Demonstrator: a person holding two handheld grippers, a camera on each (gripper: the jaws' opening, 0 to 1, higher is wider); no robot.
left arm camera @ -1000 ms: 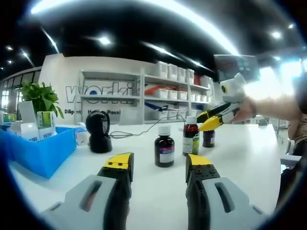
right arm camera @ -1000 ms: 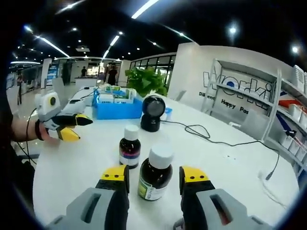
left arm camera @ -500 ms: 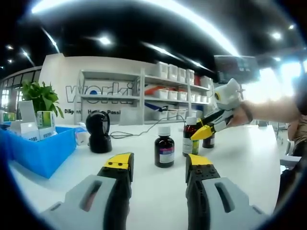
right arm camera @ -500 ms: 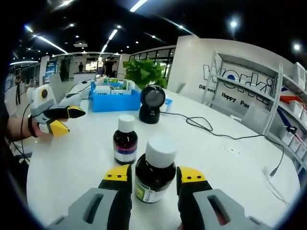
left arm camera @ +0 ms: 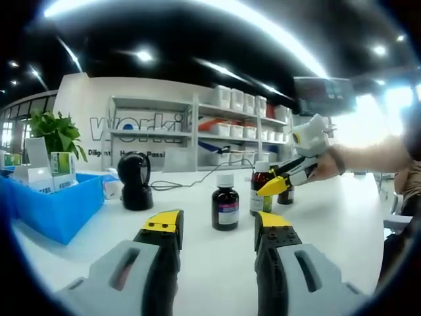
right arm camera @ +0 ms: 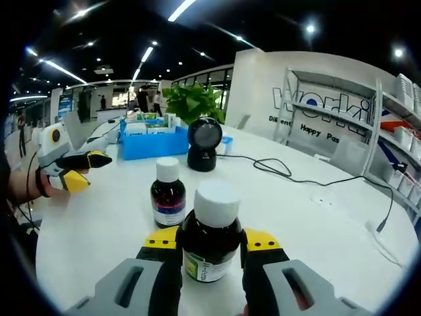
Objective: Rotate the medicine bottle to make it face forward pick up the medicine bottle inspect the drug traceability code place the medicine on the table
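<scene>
A brown medicine bottle (right arm camera: 210,232) with a white cap and a green label stands on the white table (right arm camera: 316,224). It sits between the jaws of my right gripper (right arm camera: 211,239), which touch it on both sides. In the left gripper view the same bottle (left arm camera: 259,189) shows with the right gripper (left arm camera: 273,179) reaching in around it from the right. A second brown bottle (left arm camera: 225,201) with a purple label (right arm camera: 168,193) stands close beside it. My left gripper (left arm camera: 218,222) hovers open over the table with nothing in it, and it is also seen far left (right arm camera: 91,170) in a hand.
A third dark bottle (left arm camera: 287,193) stands behind the held one. A black scanner (right arm camera: 203,143) with a cable (right arm camera: 289,178) sits further back. A blue bin (left arm camera: 56,205) of boxes and a green plant (right arm camera: 191,102) are on the far side. White shelves (left arm camera: 217,135) line the wall.
My right gripper has slid forward around the green-label bottle, and its jaws have narrowed a little onto the sides. The left gripper has not moved.
</scene>
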